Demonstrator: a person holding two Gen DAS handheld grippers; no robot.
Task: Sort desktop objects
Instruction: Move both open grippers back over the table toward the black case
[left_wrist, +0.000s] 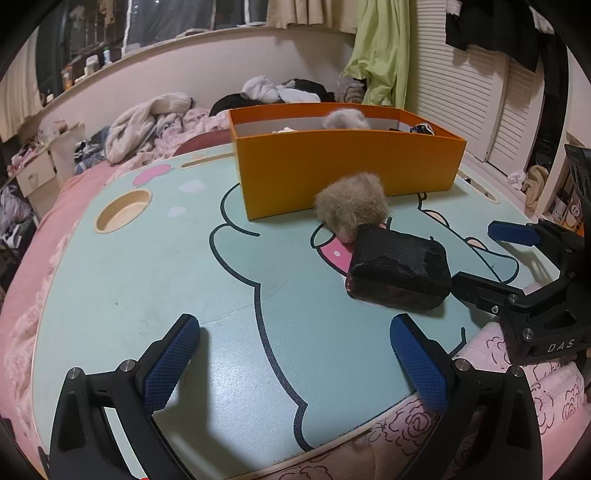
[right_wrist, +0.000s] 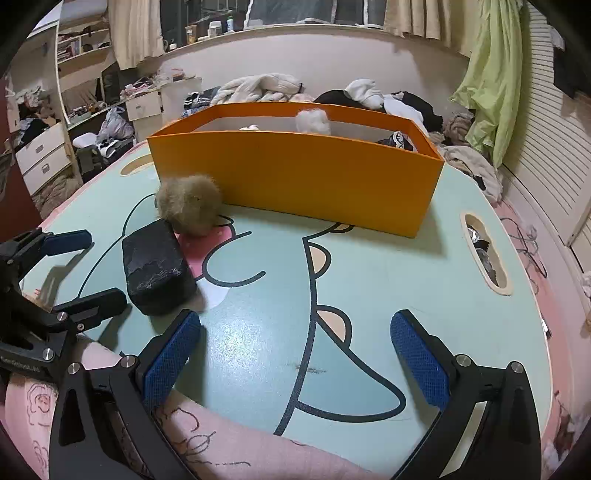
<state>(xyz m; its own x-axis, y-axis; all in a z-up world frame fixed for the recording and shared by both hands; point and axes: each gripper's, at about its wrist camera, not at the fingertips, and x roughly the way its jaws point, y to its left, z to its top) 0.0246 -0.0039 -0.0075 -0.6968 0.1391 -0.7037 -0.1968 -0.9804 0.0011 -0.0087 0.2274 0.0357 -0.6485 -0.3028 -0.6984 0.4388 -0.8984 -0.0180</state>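
I see a tan fluffy ball (left_wrist: 352, 205) against the orange box (left_wrist: 347, 166) front; a black block (left_wrist: 400, 273) lies touching it on the tabletop (left_wrist: 147, 277).

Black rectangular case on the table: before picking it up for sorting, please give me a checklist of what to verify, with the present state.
1. Black rectangular case free on the pale green cartoon table: ok.
2. Left hand-held gripper open, empty: ok.
3. Right hand-held gripper open, empty: ok.
4. Fluffy tan pompom apart from case: not ok, touching.
5. Orange cardboard box has room: cannot tell.
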